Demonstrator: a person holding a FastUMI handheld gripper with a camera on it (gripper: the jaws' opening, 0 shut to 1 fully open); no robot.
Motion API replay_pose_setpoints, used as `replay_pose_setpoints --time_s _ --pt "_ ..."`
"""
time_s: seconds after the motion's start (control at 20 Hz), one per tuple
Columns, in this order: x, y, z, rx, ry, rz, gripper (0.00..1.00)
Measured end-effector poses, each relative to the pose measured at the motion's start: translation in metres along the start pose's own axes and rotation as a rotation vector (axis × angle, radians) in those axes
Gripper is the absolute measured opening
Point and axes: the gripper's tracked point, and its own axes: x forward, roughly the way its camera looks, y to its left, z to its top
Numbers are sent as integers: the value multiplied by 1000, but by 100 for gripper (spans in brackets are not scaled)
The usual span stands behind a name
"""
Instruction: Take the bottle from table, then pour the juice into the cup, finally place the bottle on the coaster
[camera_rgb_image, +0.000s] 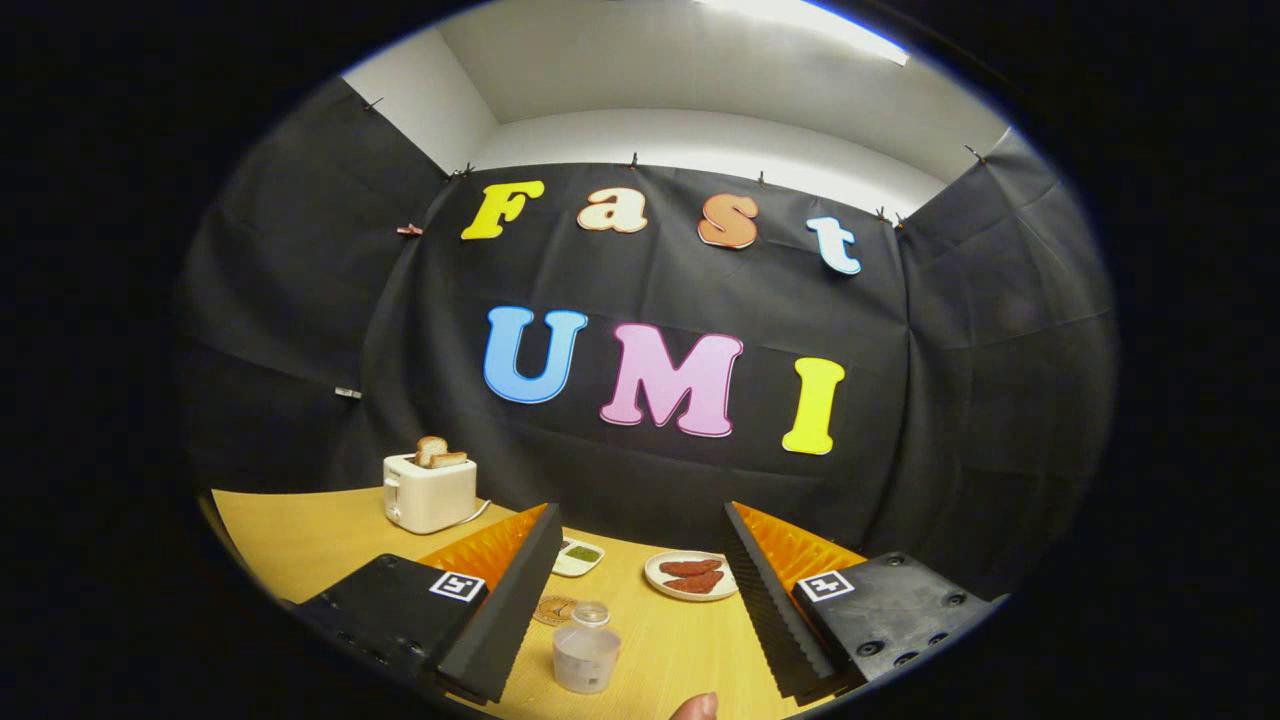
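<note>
Hiding part of coaster (553, 609): spread tongs (640, 600) finger.

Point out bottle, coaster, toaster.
bottle (586, 655): gripper view, clear body, between the open tongs (640, 560).
coaster (556, 609): gripper view, visible face beside the bottle.
toaster (430, 492): gripper view, front side.

My gripper (640, 512) carries two square code markers. The left marker (456, 585) sits on the block behind my left finger, and the right marker (825, 585) sits on the block behind my right finger. Each has a blocky black-and-white pattern, with no letters or numbers I can read. My fingers stand wide apart, and the bottle (586, 650) is between them, touching neither. The coaster (553, 608), just beyond the bottle by my left finger, bears a faint round print too small to read. I can read no other writing on the table.
</note>
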Motion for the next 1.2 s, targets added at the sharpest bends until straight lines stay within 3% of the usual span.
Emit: replay_pose_setpoints --time_s 0.3,0.7,1.2 --pt "4 22 -65 34 47 9 97" --pt "20 28 -141 70 110 -55 97" --pt "37 33 -191 85 190 -129 97"
